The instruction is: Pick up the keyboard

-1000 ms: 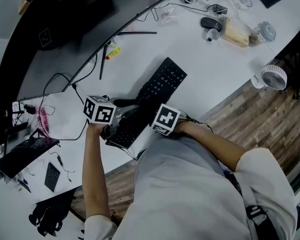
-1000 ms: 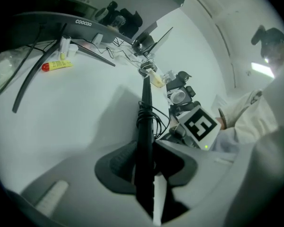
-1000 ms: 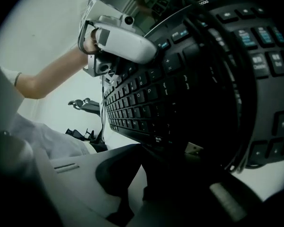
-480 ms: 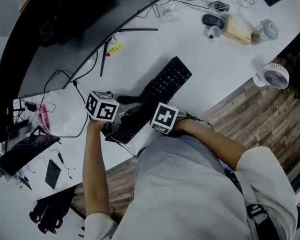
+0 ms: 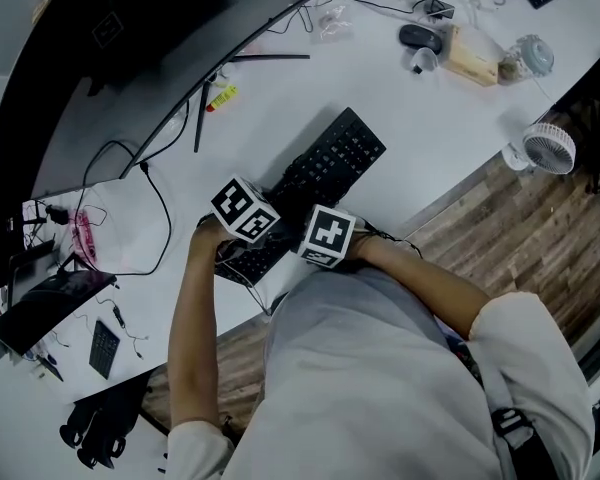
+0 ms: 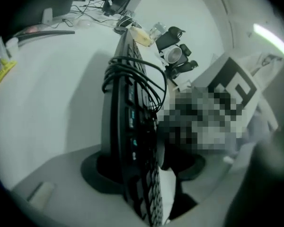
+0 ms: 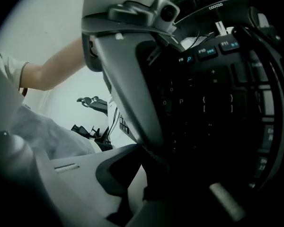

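A black keyboard [image 5: 325, 168] lies slantwise on the white desk [image 5: 430, 138], its near end at the desk's front edge. Both grippers meet at that near end. My left gripper [image 5: 250, 236] is shut on the keyboard [image 6: 132, 126], which shows edge-on between the jaws with its black cable [image 6: 142, 86] coiled on the keys. My right gripper [image 5: 300, 232] sits just right of the left one, its jaws closed on the keyboard [image 7: 213, 108], whose keys fill that view. The near end appears a little off the desk.
A curved dark monitor [image 5: 130, 48] stands behind the keyboard, with cables [image 5: 150, 183] and a yellow marker [image 5: 223, 95] in front of it. A mouse [image 5: 418, 36] and a small white fan [image 5: 540, 148] are at the right. A dark tablet [image 5: 40, 308] lies at the left.
My left gripper has moved right along the keyboard's near end, close to the right gripper. The keyboard has shifted slightly away and to the right. The right gripper has hardly moved.
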Demonstrator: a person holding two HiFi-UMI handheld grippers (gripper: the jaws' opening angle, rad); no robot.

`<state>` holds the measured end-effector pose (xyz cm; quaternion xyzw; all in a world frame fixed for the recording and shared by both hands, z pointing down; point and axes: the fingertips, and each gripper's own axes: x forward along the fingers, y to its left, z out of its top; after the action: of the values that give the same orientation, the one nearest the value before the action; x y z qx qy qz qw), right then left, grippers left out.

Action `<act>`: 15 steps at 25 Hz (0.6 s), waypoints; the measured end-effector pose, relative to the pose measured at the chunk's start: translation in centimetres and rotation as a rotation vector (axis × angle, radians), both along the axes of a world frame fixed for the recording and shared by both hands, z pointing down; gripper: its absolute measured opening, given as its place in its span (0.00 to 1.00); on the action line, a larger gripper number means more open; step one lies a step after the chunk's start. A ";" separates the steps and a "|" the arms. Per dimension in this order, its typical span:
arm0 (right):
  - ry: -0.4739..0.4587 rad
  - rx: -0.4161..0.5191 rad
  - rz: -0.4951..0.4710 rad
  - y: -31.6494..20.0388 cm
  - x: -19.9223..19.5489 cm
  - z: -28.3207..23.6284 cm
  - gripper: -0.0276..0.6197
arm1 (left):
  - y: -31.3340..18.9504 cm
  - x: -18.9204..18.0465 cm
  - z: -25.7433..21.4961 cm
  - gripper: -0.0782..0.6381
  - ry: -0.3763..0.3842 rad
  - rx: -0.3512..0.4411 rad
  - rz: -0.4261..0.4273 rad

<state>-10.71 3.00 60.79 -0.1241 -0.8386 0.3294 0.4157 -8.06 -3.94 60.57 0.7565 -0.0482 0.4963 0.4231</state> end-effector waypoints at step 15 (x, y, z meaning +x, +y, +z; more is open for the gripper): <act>-0.017 0.001 -0.062 0.5 0.4 -0.1 0.04 | -0.9 0.6 -0.4 0.11 0.082 -0.013 -0.115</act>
<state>-10.32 3.52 60.72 -0.1525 -0.8381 0.3147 0.4186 -7.50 -4.85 60.20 0.7693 -0.0709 0.4403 0.4575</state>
